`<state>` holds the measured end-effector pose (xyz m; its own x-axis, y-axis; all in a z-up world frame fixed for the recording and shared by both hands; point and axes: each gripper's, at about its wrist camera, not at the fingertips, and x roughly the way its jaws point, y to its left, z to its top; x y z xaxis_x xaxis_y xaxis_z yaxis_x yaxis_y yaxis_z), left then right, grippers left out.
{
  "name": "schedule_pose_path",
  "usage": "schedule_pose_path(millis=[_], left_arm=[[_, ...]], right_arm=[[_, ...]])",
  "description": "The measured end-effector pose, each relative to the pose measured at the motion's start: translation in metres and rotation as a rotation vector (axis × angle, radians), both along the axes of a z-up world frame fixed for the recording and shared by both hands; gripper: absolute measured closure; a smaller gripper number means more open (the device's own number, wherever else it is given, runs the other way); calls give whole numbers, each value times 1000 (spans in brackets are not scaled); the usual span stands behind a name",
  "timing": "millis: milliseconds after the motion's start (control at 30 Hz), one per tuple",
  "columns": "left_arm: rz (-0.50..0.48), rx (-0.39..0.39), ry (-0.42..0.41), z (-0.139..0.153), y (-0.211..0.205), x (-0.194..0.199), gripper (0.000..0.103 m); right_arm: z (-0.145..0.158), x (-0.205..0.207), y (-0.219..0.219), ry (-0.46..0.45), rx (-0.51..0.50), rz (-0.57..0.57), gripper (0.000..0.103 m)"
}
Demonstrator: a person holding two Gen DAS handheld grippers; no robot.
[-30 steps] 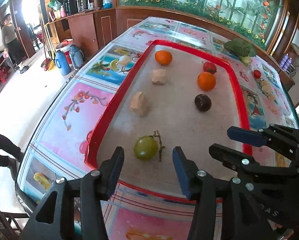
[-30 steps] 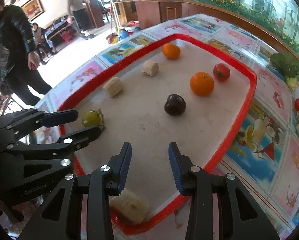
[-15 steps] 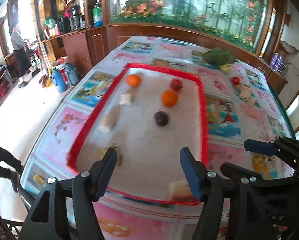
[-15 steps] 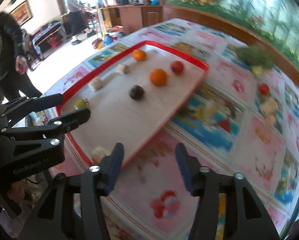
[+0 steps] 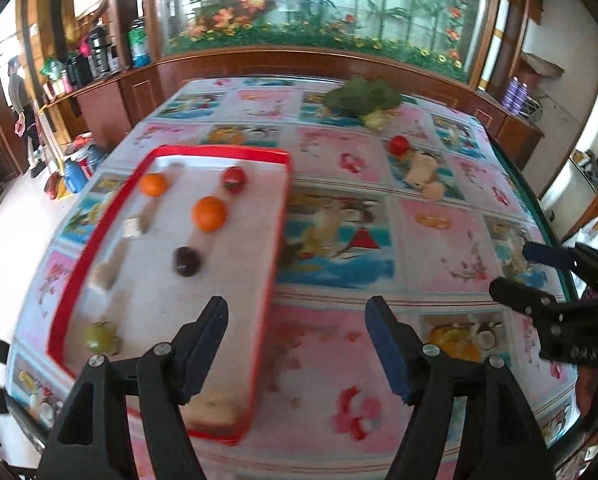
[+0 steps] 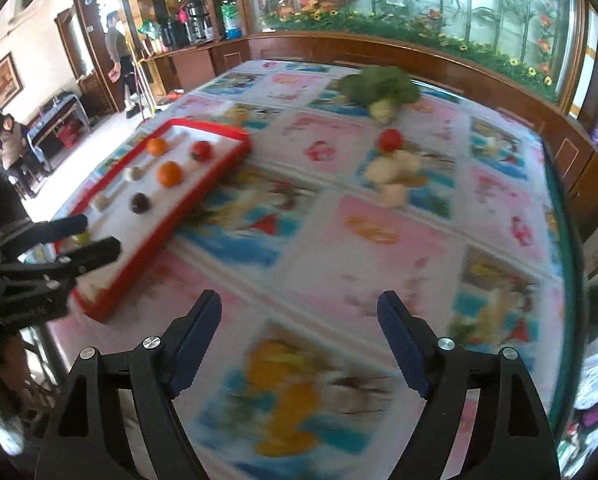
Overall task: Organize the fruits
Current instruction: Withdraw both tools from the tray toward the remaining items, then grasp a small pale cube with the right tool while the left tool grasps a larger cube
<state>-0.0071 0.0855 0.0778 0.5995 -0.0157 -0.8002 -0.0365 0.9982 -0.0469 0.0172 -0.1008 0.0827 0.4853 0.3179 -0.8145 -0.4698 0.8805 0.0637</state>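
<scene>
Table (image 5: 439,240) under a picture-printed cloth; red-rimmed tray (image 5: 277,240) at its left edge, leafy greens (image 5: 361,96) near the far edge; toward the right edge a red tomato (image 5: 398,145), pale pieces (image 5: 423,172) just beside it

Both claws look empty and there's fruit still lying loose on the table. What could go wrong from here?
The loose red fruit and the pale pieces beside it sit close together, so a wide-open right claw might nudge one and set it rolling. The tan piece lies right by the red tray rim near the table edge, under the left claw; a bump could tip it out.
</scene>
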Motion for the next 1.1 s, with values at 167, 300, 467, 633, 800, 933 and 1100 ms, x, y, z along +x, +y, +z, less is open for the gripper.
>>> schedule_pose_path(millis=[167,300,467,633,800,933,1100], left_arm=[[-31,10,42,-10,-31,20,29],[-31,18,92,-21,-47,41,29],[-33,40,118,-28,-56,52,28],[-28,56,116,-27,-61,75,28],[-55,89,99,-23,-77,109,28],[-94,47,89,-22,-95,141,29],[-146,59,78,-31,-128,176,28]], right_arm=[[-12,38,-50,28,-8,-69,23],[-14,80,-63,-30,26,-116,22],[-37,117,-35,-41,3,-58,25],[-61,143,-18,-22,9,-11,52],[-70,148,-12,-46,-26,29,84],[-62,145,-27,-58,29,-2,84],[-55,134,-60,-38,82,-52,84]])
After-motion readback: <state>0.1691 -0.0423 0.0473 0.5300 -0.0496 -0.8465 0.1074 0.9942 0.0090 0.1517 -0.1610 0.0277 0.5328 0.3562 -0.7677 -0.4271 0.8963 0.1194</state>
